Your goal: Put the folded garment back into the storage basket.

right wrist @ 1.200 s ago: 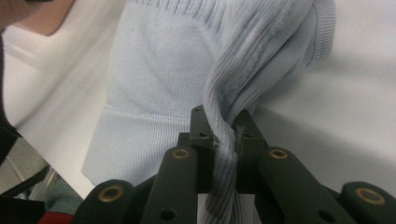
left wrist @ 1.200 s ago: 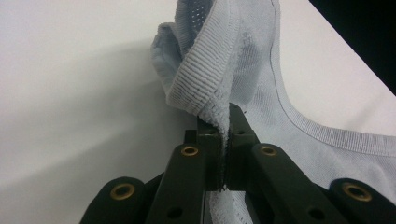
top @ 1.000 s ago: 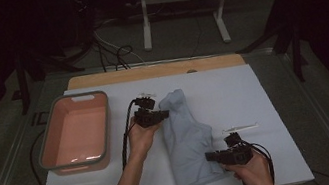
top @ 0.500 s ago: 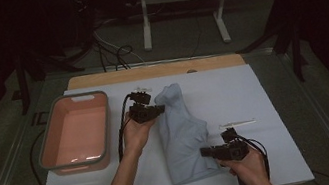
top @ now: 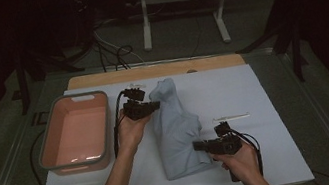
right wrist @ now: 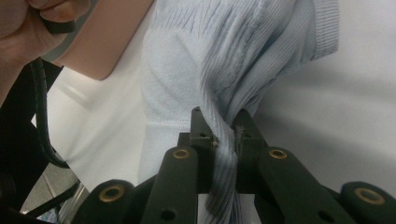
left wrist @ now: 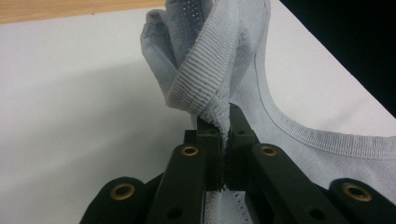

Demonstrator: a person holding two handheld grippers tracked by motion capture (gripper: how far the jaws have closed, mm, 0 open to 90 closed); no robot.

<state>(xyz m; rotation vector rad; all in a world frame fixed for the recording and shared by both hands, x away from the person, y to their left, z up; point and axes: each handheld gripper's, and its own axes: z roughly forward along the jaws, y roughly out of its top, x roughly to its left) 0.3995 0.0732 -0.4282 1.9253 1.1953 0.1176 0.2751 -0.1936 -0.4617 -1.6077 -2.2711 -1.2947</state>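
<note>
No readable text, label, brand or number on anything.

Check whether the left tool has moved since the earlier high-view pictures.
Yes. The left tool, shut on the pale blue garment, has drifted toward the pink tub and slightly toward the table's far wooden edge.

You see a pale blue ribbed-knit garment point(top: 176, 131) bunched lengthwise mid-tabletop, its ribbed far edge point(left wrist: 205, 79) pinched and lifted, its near right corner point(right wrist: 224, 84) gathered into a clamped twist, the middle sagging on the white sheet.
</note>
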